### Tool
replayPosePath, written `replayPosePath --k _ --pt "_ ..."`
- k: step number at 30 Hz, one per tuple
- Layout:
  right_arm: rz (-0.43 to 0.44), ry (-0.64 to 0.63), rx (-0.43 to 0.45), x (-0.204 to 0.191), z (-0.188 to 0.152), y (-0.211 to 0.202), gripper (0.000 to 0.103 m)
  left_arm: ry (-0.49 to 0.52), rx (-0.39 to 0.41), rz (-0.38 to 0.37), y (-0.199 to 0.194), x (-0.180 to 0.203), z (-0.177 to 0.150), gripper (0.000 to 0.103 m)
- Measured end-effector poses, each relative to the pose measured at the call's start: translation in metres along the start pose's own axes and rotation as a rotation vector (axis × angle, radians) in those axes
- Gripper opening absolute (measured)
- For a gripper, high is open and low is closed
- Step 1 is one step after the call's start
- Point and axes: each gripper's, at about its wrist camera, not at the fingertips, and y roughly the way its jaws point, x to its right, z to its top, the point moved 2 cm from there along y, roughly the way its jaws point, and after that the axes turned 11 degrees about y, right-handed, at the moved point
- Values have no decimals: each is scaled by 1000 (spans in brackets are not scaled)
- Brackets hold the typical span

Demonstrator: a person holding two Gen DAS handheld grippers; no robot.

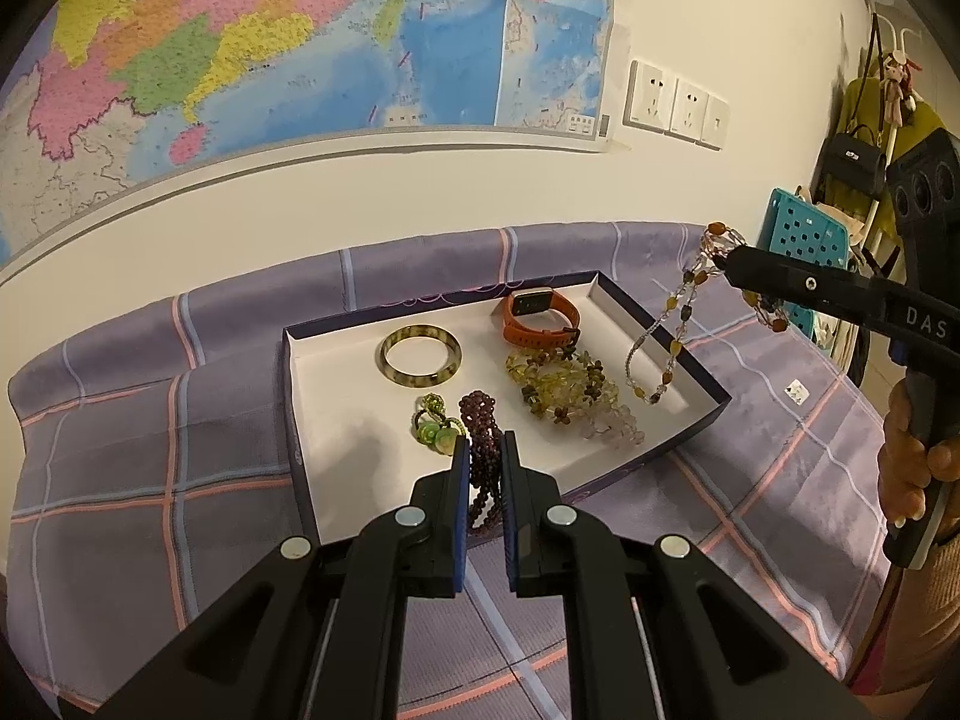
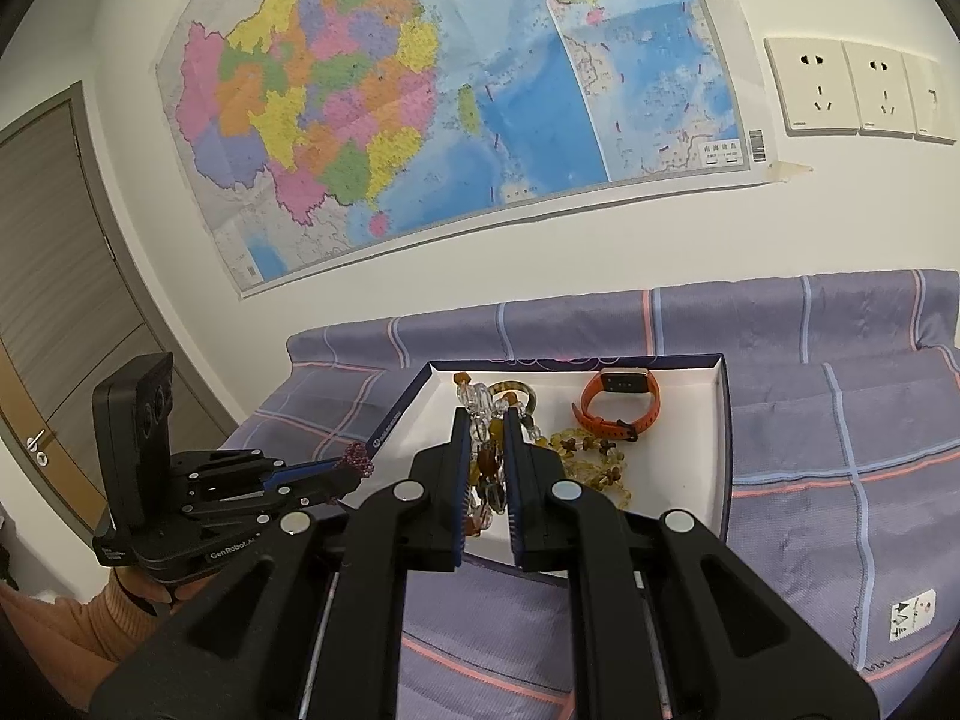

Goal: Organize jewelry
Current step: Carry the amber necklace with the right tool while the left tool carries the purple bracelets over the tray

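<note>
Placement step, both tools loaded. Left gripper (image 1: pixel 485 450) is clamped on a garnet-coloured bead strand (image 1: pixel 480 420) above the shallow box (image 1: pixel 714 396); right gripper (image 2: pixel 487 420) is clamped on an amber-and-clear bead necklace (image 1: pixel 654 348) draping inside the box's right wall. Next move likely requires lowering each strand onto bare floor, then releasing.

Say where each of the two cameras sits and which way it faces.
Left wrist: on the left gripper, shut on a purple bead strand, facing the tray; a hand shows.
Right wrist: on the right gripper, shut on an amber necklace; a sleeve shows.
Shared: tray, orange watch, wall map.
</note>
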Motion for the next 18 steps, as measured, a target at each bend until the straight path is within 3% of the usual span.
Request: replayPosePath --k 18 --pt "-15 20 -22 9 0 16 11 -9 -44 -1 20 -4 -2 8"
